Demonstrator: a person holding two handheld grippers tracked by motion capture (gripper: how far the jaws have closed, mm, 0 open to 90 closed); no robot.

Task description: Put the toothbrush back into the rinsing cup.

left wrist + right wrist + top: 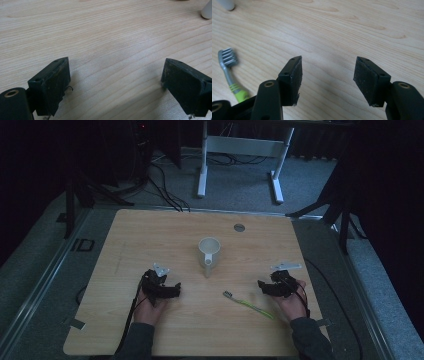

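A: What is seen on the table [150, 235]?
B: A white mug [209, 251] is stood upright near the middle, its handle turned toward the person. A toothbrush [247, 303] with a grey head and green handle is laid flat on the person's side of the mug, off toward the right gripper [264, 287].

A: How are the grippers held?
B: The left gripper [175, 290] is held low over bare wood on the person's side of the mug and to its left; its jaws are spread wide apart in the left gripper view, with nothing between them. The right gripper's jaws are likewise parted and empty, and the toothbrush is seen just beside them in the right gripper view, not touched
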